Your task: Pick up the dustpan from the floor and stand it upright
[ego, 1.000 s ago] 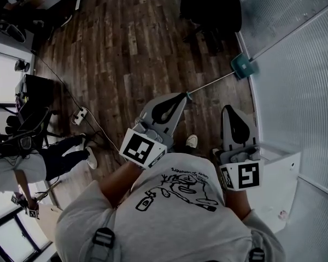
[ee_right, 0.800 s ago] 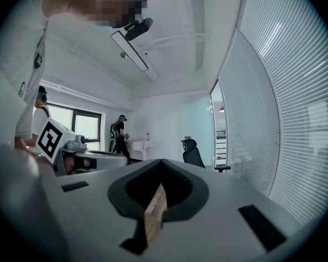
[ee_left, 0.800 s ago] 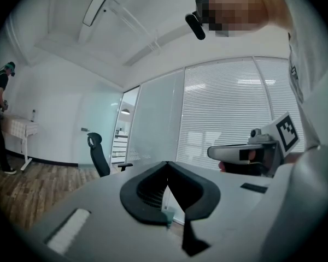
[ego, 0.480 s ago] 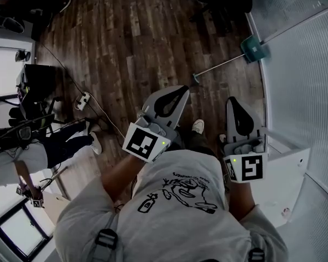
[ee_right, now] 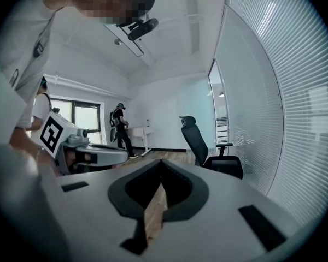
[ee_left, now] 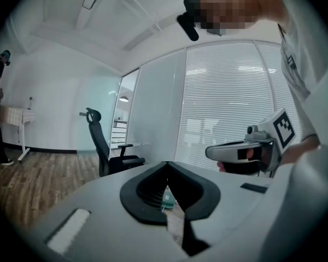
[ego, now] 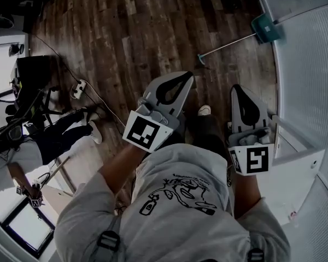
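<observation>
The teal dustpan (ego: 266, 28) lies on the wooden floor by the glass wall, its long thin handle (ego: 224, 45) stretching left to a small end piece (ego: 200, 58). My left gripper (ego: 189, 76) is shut and empty, pointing toward the handle's end from well above and short of it. My right gripper (ego: 235, 88) is shut and empty beside it, over my legs. In the left gripper view the shut left gripper (ee_left: 167, 165) shows a sliver of teal through its gap. The right gripper view shows the shut right gripper (ee_right: 161, 162) with floor behind.
A glass wall with blinds (ego: 311, 70) runs along the right, with a white low box (ego: 303, 165) at its foot. A black office chair (ee_right: 205, 146) stands ahead. A power strip (ego: 78, 88) with cable lies left. One person crouches at the left (ego: 54, 138); another stands far back (ee_right: 120, 125).
Both grippers have come down, still shut and side by side. The head view has tilted, so the dustpan and handle now sit higher and further right in the picture.
</observation>
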Tool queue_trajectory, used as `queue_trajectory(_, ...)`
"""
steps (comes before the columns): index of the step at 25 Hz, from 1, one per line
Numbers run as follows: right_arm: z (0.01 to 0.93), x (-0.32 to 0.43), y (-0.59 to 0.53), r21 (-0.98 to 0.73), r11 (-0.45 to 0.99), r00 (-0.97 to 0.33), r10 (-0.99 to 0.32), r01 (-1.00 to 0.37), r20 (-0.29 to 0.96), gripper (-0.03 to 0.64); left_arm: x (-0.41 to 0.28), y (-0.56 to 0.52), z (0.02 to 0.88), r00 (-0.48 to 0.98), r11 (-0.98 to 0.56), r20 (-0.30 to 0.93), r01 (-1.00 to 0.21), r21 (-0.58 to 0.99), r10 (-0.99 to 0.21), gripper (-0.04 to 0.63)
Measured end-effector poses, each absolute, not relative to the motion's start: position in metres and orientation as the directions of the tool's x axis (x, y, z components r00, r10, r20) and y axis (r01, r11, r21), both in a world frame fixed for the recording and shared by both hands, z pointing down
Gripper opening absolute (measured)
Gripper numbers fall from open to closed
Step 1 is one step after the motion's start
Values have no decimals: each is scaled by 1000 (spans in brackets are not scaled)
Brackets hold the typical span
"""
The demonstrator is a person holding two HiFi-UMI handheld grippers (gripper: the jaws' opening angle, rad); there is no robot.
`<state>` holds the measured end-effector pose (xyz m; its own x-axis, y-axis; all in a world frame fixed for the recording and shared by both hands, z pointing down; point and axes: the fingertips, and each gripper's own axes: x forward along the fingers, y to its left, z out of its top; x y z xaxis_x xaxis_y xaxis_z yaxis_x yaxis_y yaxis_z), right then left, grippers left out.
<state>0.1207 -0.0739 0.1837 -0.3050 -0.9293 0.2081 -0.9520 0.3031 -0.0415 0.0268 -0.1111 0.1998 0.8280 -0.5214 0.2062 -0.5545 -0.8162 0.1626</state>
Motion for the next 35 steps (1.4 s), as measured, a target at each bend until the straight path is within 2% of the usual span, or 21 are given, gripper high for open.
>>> queue_trajectory(17, 407, 122, -129, -20, 326, -320, -914, -945, 250, 2, 32, -161, 417, 833, -826, 229, -542, 154, -504, 2)
queue_trajectory(27, 547, 106, -143, 9, 387, -371, -890, -922, 266, 3, 25, -180, 554, 842, -840, 203, -529, 122, -501, 2)
queue_trajectory(35, 622, 107, -140, 53, 429, -401, -877, -902, 265, 3, 31, -179, 627, 876, -872, 155, -475, 120, -457, 2)
